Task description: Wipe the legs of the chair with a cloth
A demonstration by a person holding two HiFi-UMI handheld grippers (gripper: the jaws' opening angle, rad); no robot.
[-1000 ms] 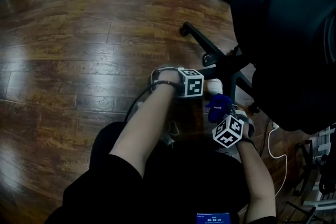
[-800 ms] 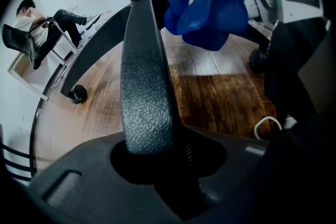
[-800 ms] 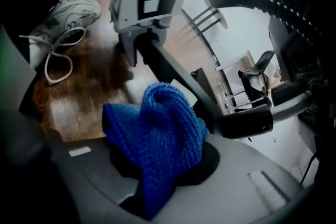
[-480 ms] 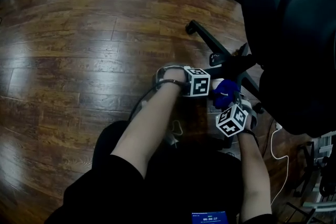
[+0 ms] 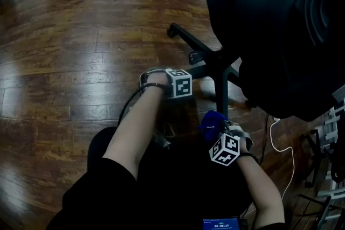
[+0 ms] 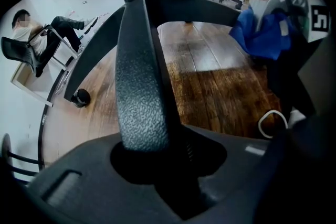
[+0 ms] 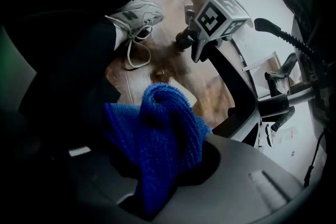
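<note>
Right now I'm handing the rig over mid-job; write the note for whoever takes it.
Left tongs: shut on one chair leg.
Right tongs: shut on the blue cloth, bunched, held clear of that leg.
Done: no telling which legs are already wiped.
Left: bring the cloth onto the held leg, wipe along it, then do the other legs.

No brand, label or word legible anywhere. Only black-and-white square code patterns on the left-hand marker cube (image 5: 181, 83) and the right-hand marker cube (image 5: 225, 149), without letters or digits. On a small lit screen (image 5: 220, 223) at the bottom edge of the head view, one row of pale digits, too small to read
</note>
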